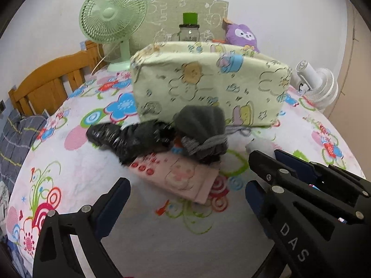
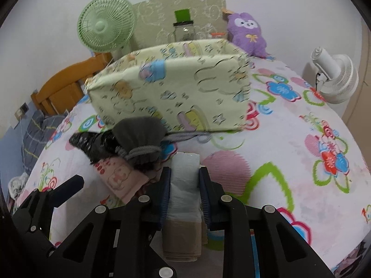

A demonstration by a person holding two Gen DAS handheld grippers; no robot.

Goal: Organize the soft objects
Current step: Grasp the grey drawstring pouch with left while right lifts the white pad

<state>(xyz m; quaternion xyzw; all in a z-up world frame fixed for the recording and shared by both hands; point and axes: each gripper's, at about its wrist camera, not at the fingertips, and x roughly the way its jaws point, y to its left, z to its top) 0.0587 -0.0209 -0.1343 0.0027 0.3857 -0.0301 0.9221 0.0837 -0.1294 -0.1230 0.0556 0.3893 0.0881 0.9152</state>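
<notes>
The right claw (image 2: 184,186) is pinching a folded white cloth (image 2: 185,176), with a blue pad pressed on each side of it and a tan folded bit hanging below. The left claw (image 1: 187,191) is spread wide with nothing between its fingers (image 1: 118,192); it hangs over the bed (image 1: 143,243). The bed has a white sheet with bright flowers and a wooden headboard (image 1: 48,78). A big pale green box (image 1: 208,85) with cartoon animals sits in the middle of the bed. Behind it stand a green fan (image 1: 113,14), a jar (image 1: 189,32) with a green lid, and a purple plush toy (image 1: 243,34). A white fan (image 1: 317,85) is off to the right side. Just in front of the box is a small heap of soft things: a grey pouch (image 1: 200,120) with a cord tied round it, a black crinkly bag (image 1: 129,136) beside it, and a pink cloth (image 1: 183,178) with a face on it lying flat under both. The white cloth is near the heap, on its right.
</notes>
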